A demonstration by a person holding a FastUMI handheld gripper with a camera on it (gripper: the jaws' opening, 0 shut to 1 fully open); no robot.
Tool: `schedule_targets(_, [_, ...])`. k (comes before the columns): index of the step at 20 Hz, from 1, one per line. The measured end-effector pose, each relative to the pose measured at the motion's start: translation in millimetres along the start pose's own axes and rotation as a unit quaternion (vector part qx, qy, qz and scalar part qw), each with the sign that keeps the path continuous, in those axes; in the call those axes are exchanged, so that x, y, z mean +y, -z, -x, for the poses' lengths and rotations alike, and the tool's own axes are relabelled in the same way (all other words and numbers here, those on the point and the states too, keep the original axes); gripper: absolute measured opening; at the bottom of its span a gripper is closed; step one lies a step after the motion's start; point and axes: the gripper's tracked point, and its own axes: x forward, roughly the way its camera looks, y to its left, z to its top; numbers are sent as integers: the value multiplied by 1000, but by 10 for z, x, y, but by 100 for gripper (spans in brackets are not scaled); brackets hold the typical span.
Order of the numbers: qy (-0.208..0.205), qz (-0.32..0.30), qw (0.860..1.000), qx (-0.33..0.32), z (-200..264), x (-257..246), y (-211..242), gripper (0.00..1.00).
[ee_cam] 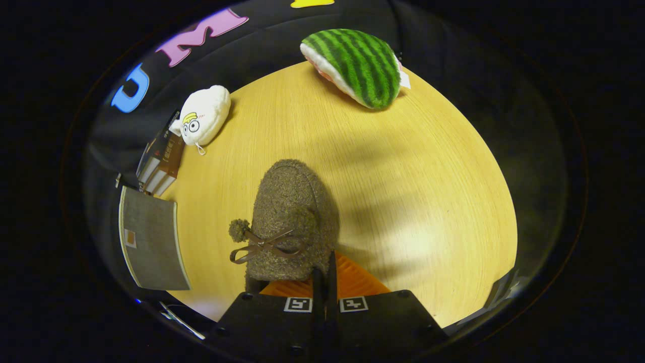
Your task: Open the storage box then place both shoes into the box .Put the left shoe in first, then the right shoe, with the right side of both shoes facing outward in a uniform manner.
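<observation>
A brown fuzzy shoe (295, 217) with a thin bow and a pom-pom lies toe forward just ahead of my fingers, over the wooden table (403, 176). My gripper (325, 275) has its fingers drawn close together on the rim of the shoe's heel opening, so it is shut on the shoe. Whether the shoe rests on the table or hangs above it, I cannot tell. To the left of the shoe, at the table's side, is a grey flat panel (151, 237) that looks like part of the storage box.
A white plush toy with a cartoon face (204, 116) lies beyond the shoe to the left. A watermelon-slice plush (358, 65) sits at the far side of the table. A brown and white carton (161, 161) stands behind the grey panel.
</observation>
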Motion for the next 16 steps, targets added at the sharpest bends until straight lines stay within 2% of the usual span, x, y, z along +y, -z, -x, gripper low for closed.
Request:
schedule_targets(7, [-9,12,999,-41,485,655,-38,5])
schedule_targets(16, [-82,18,993,-81,1200,2080,121,5])
